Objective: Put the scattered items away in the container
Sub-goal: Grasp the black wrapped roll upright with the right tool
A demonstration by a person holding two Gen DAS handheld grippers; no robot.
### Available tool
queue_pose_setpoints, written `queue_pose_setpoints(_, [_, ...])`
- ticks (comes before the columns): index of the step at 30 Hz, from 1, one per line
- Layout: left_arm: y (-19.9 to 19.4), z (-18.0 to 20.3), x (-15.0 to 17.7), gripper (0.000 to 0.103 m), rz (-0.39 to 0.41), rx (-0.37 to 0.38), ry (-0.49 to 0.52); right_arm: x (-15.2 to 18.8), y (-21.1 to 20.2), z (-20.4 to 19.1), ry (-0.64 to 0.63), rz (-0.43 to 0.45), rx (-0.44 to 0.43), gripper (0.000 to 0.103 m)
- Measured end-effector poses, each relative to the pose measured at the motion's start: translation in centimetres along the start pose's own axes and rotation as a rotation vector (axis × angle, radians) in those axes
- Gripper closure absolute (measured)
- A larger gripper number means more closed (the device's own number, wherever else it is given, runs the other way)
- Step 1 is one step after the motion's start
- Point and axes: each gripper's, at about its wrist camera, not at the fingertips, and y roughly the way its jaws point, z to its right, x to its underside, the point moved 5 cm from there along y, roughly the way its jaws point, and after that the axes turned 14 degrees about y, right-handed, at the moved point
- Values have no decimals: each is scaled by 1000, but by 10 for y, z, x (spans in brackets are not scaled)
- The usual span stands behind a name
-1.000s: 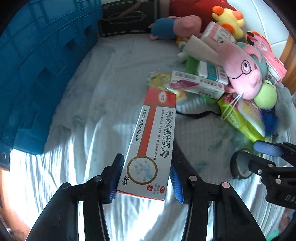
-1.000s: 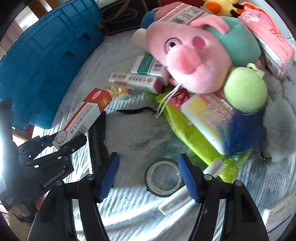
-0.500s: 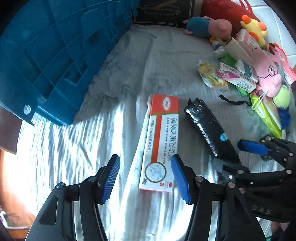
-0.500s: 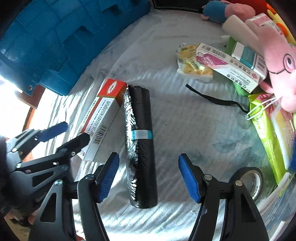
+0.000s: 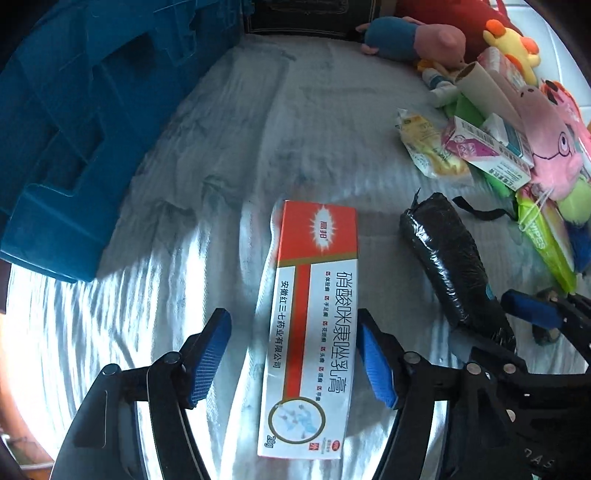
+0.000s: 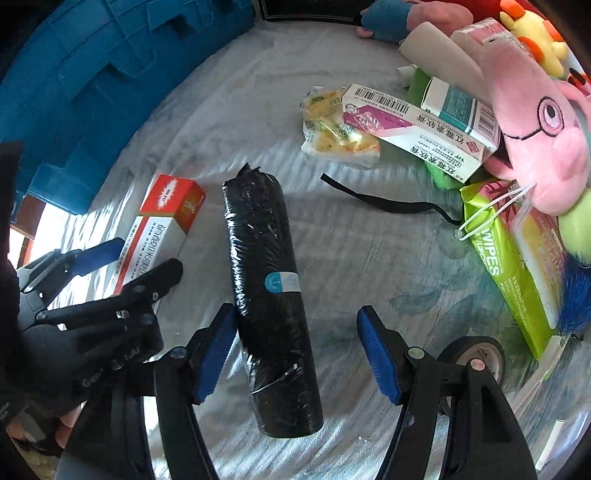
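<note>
Grippers: two, both with jaws spread wide. Left gripper [image 5: 293, 354] straddles one red-and-white carton [image 5: 310, 332] lying flat on the bedsheet [image 5: 229, 155]; pads clear of it. Right gripper [image 6: 297, 350] straddles one black wrapped roll [image 6: 267, 295]; its left pad appears to touch the roll. Blue container [image 5: 74, 129]: one, at 10 o'clock. Tape roll [image 6: 476, 356]: one, at 4 o'clock. Medicine boxes [image 6: 413, 129]: two, stacked at 1 o'clock beside a pink plush [image 6: 535, 122].

Wrinkled pale bedsheet [image 5: 258, 147], bright sunlight glare at left, dark headboard [image 5: 314, 18] behind
</note>
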Motion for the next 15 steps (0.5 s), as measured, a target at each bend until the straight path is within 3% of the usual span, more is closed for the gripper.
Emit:
queue_pose_setpoints(1, [0,1,1,54,3,0,3,0,1,-2,-4,-2,2,36])
queue_pose_setpoints(2, [-1,2,2,59,5,-1,6,1,2,-3,-19,-2,13,36])
queue_pose_setpoints(8, [-1,4,6,56,11,5,-14,-6,4,-5,-57,5,48,36])
queue_pose_setpoints(12, [-1,9,6,61,34,-18,-10,-11,7,-9,-108,23,85,36])
queue_pose_setpoints(14, [-2,12,6,61,40,-25,-12,-11,6,-13,-138,34,103,42])
queue_pose_setpoints(15, [-3,13,6,61,43,-29,-9,-10,4,-14,-136,38,96,53])
